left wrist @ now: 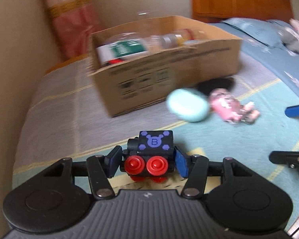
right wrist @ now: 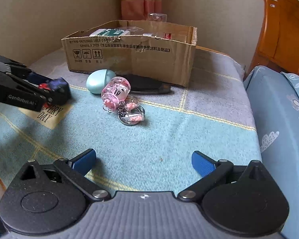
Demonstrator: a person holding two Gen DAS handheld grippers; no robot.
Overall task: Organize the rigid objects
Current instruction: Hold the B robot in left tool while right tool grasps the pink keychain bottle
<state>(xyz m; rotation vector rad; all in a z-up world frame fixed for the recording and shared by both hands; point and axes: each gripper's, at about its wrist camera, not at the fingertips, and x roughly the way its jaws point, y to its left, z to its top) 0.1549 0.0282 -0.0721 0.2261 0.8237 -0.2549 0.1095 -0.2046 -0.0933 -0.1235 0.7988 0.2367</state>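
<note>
Your left gripper [left wrist: 147, 164] clamps the black block toy [left wrist: 149, 153] (a "B" on top) over the blanket's [right wrist: 149, 143] "EVERY DAY" patch [right wrist: 49, 113]. Your right gripper [right wrist: 143, 162] gapes wide. The cardboard box [right wrist: 129, 53] probably reads "GB4806.9 2023".
</note>
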